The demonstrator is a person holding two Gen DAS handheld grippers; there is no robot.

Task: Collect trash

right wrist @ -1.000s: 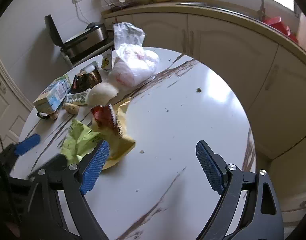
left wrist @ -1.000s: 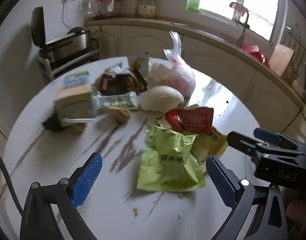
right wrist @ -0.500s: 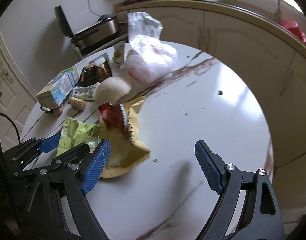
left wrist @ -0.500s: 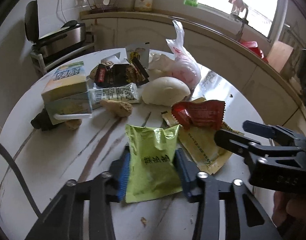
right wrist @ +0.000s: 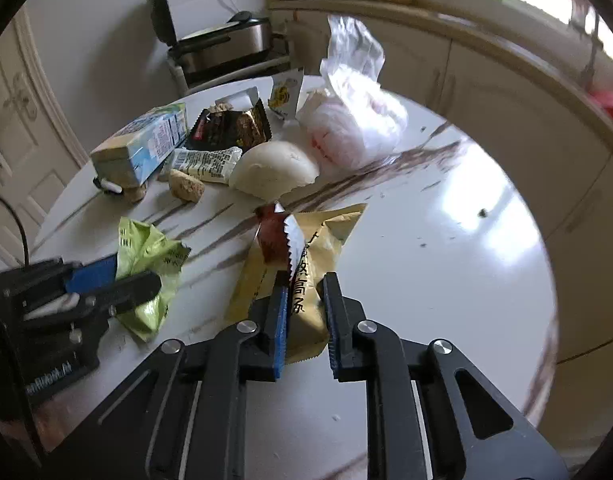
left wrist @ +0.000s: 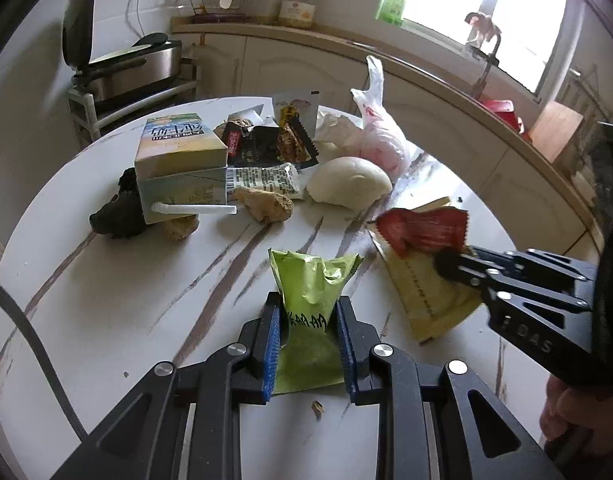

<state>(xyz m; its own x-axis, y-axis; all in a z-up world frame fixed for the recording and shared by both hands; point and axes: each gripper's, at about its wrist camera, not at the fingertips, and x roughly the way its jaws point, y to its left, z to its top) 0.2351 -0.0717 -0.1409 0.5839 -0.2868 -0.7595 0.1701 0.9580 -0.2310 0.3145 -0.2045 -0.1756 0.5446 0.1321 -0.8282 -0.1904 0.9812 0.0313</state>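
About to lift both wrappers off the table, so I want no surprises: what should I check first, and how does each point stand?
1. Left gripper jaws, just closing, pinch the green wrapper: ok.
2. Right gripper jaws, just closing, pinch the yellow wrapper: ok.
3. Red wrapper lies loose on the yellow one and may slide off: not ok.
4. Bun and milk carton stand apart from both grips: ok.
5. Trash bin in view: not ok.
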